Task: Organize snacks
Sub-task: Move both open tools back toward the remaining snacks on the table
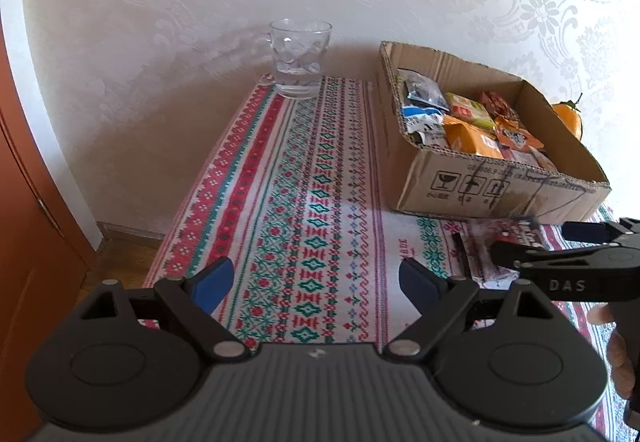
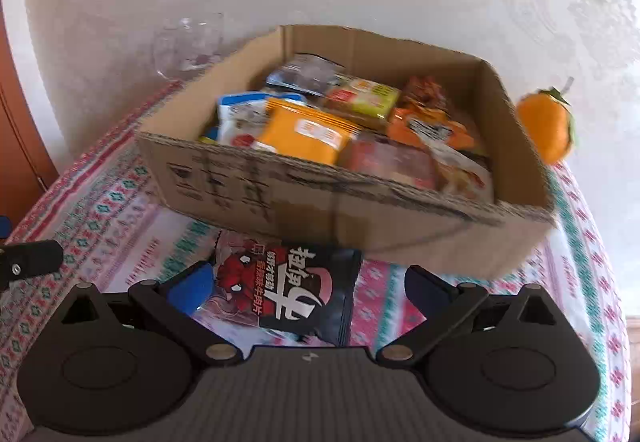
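Note:
An open cardboard box (image 2: 312, 202) holds several snack packets in orange, yellow, blue and red; it also shows in the left wrist view (image 1: 472, 182) at the right. A black and red snack packet (image 2: 296, 290) lies flat on the patterned tablecloth just in front of the box. My right gripper (image 2: 308, 290) is open, its blue pads on either side of that packet, not closed on it. In the left wrist view the right gripper (image 1: 576, 242) reaches in over the packet (image 1: 508, 246). My left gripper (image 1: 316, 282) is open and empty above the cloth.
A clear glass mug (image 1: 298, 58) stands at the back by the wall, left of the box. An orange plush fruit (image 2: 546, 130) sits right of the box. An orange-brown door (image 1: 24, 242) and the table's left edge are at the left.

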`<state>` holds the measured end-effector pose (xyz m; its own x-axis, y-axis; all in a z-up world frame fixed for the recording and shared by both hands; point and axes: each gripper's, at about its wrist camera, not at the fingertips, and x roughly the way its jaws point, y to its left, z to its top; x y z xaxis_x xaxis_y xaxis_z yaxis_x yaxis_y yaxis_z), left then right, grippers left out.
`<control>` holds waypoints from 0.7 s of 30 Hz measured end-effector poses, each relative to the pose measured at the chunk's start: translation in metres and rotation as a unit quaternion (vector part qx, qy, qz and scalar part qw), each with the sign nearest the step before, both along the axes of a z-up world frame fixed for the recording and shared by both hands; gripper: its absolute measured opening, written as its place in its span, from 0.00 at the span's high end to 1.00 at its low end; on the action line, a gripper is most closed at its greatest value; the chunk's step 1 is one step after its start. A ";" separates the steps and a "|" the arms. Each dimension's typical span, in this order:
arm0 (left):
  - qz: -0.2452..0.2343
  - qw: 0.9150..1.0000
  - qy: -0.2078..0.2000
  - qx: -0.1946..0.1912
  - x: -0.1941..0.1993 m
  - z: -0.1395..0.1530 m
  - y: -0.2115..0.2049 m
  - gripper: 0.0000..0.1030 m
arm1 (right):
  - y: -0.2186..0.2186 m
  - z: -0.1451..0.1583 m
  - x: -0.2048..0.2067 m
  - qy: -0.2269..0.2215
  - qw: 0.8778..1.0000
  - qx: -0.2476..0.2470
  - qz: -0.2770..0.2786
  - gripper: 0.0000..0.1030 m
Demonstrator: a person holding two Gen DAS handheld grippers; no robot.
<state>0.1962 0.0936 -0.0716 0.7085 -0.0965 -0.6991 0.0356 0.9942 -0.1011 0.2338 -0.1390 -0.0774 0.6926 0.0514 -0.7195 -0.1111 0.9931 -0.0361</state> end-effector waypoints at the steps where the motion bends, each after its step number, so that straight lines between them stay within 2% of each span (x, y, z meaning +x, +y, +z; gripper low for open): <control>1: -0.002 1.000 0.000 0.000 0.000 0.000 -0.002 0.13 | -0.005 0.000 -0.002 0.001 1.000 0.000 -0.006 0.00; 13: -0.033 0.999 0.010 0.009 0.001 0.000 -0.026 0.13 | -0.050 -0.011 -0.022 0.019 0.999 0.018 -0.030 0.00; 21: -0.053 0.998 0.019 0.007 0.006 -0.003 -0.043 0.13 | -0.055 -0.013 -0.027 0.019 1.000 0.002 0.020 0.00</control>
